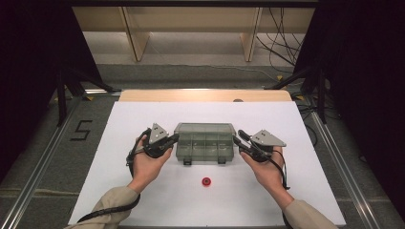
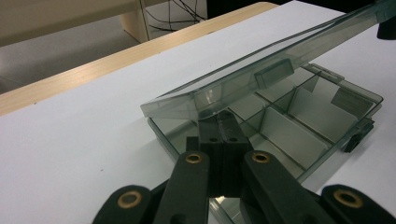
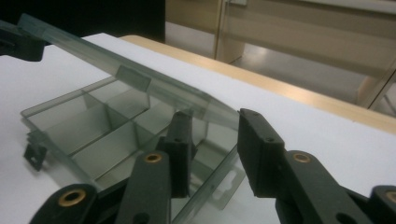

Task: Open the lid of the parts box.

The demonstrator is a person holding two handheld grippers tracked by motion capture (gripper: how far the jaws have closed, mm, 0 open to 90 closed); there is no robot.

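i have the smoky clear compartment box (image 1: 205, 141) mid-surface (image 1: 143, 200), lid (image 2: 261, 77) raised at a slant. my left claw (image 1: 173, 139) sits at its left end, jaws shut together over the box's end wall under the lid. my right claw (image 1: 237, 139) sits at the right end, jaws parted, straddling the lid's corner edge. a small red piece (image 1: 206, 181) lies apart in front, open white room all around.
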